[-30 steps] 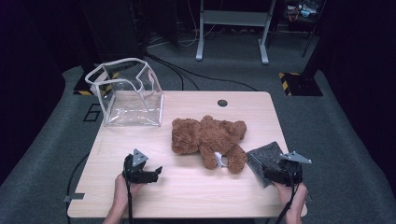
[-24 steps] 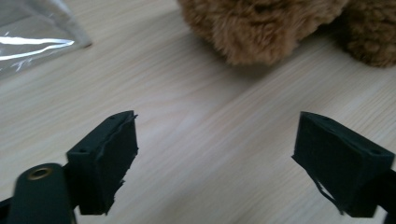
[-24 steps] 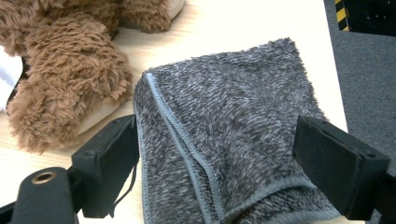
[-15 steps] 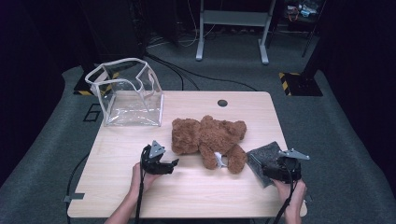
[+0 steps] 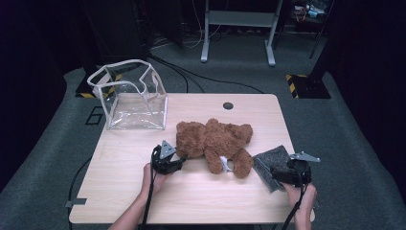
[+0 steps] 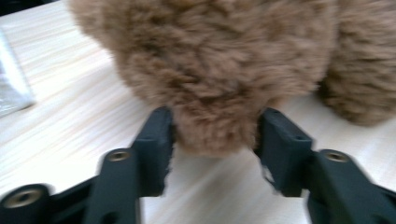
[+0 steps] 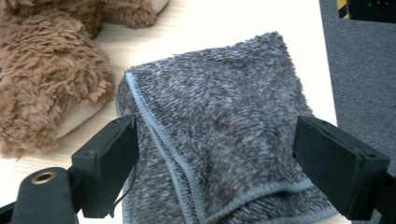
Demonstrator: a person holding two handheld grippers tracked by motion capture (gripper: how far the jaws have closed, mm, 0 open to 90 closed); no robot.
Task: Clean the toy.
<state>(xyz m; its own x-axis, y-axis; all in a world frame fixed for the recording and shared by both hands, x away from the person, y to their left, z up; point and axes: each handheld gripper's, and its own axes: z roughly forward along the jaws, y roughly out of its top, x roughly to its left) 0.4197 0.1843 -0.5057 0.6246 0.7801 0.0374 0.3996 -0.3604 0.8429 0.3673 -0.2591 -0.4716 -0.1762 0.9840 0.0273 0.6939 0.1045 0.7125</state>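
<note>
On the wooden table (image 5: 143,158) in the high view, a brown teddy bear (image 5: 215,143) lies near the middle, with a clear plastic bag (image 5: 131,103) standing well apart at the far left corner. The left gripper (image 5: 173,163) sits at the bear's left end, touching its fur. The right gripper (image 5: 282,173) rests over a grey cloth (image 5: 270,163) lying just beside the bear's leg at the near right edge.

Along the left gripper view, the left gripper (image 6: 212,140) has its jaws parted, one on each side of a furry limb of the teddy bear (image 6: 210,70), both brushing the fur without squeezing it.

From the right gripper view, the right gripper (image 7: 215,161) stands spread wide, released, with the grey cloth (image 7: 219,135) between its jaws and the teddy bear (image 7: 46,79) to the left.
</note>
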